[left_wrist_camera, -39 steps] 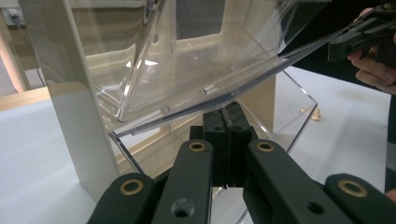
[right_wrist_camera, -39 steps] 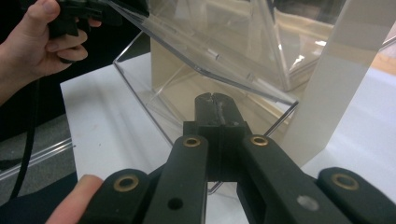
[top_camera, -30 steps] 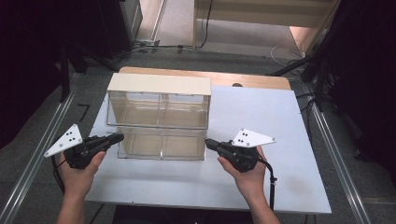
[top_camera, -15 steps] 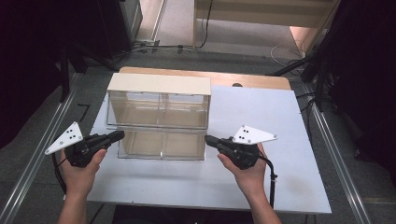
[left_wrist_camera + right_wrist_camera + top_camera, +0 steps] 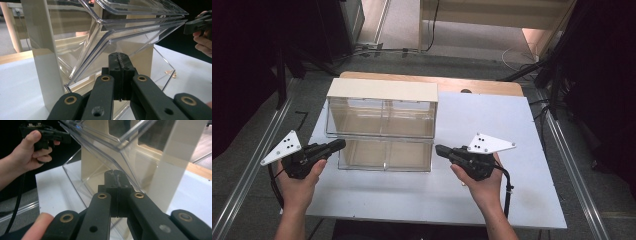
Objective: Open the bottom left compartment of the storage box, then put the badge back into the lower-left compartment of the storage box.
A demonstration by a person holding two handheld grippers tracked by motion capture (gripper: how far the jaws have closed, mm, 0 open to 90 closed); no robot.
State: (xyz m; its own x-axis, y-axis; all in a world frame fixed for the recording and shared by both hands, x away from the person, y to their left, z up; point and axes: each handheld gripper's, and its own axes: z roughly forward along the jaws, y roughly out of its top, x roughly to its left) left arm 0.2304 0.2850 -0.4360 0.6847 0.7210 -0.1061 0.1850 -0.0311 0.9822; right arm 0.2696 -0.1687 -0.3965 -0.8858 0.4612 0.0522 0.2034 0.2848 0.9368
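A cream-framed cabinet (image 5: 382,90) with clear plastic tilt-out bins stands on the white table (image 5: 482,120). Its lower bins (image 5: 384,155) lean out toward me. My left gripper (image 5: 341,144) is shut and empty, its tip at the lower bin's left front corner. In the left gripper view the shut gripper (image 5: 119,57) points at the slanted clear bin wall (image 5: 120,37). My right gripper (image 5: 439,149) is also shut and empty, just off the bin's right front corner. The right gripper view shows this gripper (image 5: 115,173) close to the clear wall (image 5: 110,147).
A small pale brown bit (image 5: 171,73) lies behind the clear bin wall. A wooden board (image 5: 482,87) edges the table's far side. Metal rails (image 5: 257,160) run along both sides, with dark equipment and cables (image 5: 532,70) beyond. Bare tabletop (image 5: 412,195) lies in front of the cabinet.
The right gripper has drifted slightly up and to the right. The left gripper and the cabinet stay as they were.
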